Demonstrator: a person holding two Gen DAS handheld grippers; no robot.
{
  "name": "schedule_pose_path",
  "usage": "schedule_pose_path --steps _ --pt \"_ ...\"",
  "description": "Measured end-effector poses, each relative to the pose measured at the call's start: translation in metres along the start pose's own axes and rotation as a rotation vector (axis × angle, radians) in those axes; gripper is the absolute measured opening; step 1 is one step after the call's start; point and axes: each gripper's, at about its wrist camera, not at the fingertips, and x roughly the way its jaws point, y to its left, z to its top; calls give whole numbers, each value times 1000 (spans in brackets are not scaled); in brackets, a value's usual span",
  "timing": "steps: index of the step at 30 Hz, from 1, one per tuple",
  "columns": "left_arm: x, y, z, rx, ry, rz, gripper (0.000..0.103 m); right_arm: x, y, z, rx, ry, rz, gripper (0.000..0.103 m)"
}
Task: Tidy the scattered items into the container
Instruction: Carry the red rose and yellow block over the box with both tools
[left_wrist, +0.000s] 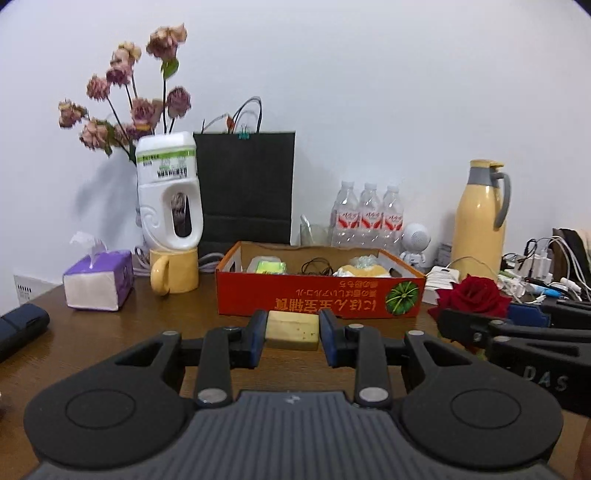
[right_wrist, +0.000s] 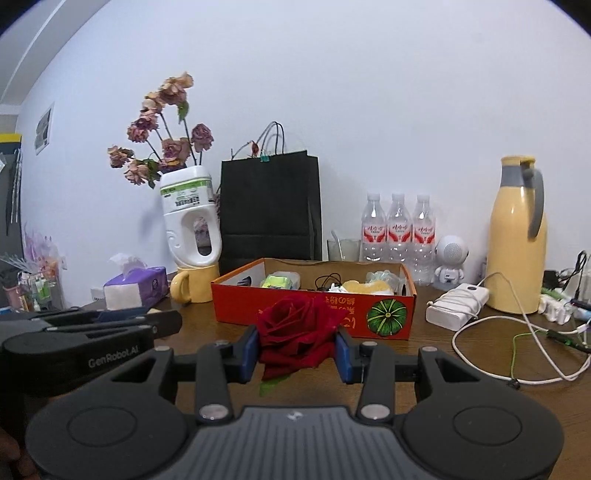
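Observation:
My left gripper (left_wrist: 293, 332) is shut on a tan bar of soap (left_wrist: 293, 329), held just in front of the orange cardboard box (left_wrist: 314, 299). My right gripper (right_wrist: 297, 345) is shut on a red rose (right_wrist: 295, 326), also held before the same orange box (right_wrist: 369, 325). In the left wrist view the rose (left_wrist: 474, 295) and the right gripper's fingers (left_wrist: 469, 328) show at the right. The box holds a green packet (right_wrist: 279, 282), a black cable (right_wrist: 327, 281) and a yellow sponge-like item (right_wrist: 364, 286).
Behind the box stand a black paper bag (right_wrist: 269, 206), a white bottle vase with dried flowers (right_wrist: 192, 229) on a yellow mug (right_wrist: 194, 284), three water bottles (right_wrist: 397, 229) and a yellow thermos (right_wrist: 517, 236). A tissue pack (left_wrist: 99, 278) lies left; a white power bank (right_wrist: 456, 304) and cables lie right.

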Motion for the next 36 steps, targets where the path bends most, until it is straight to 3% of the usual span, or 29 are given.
schedule_pose_path --steps 10,16,21,27,36 --pt "-37 0 -3 -2 -70 5 31 -33 9 -7 -4 -64 -33 41" --pt "-28 1 -1 -4 -63 8 31 -28 9 -7 1 -56 -20 41" --pt "0 1 14 1 -74 0 31 -9 2 6 3 -68 -14 41" --pt "59 3 50 -9 -109 -8 32 46 -14 38 -12 -78 -14 41" --pt "145 10 90 -27 -54 5 31 142 -64 82 113 13 -10 41"
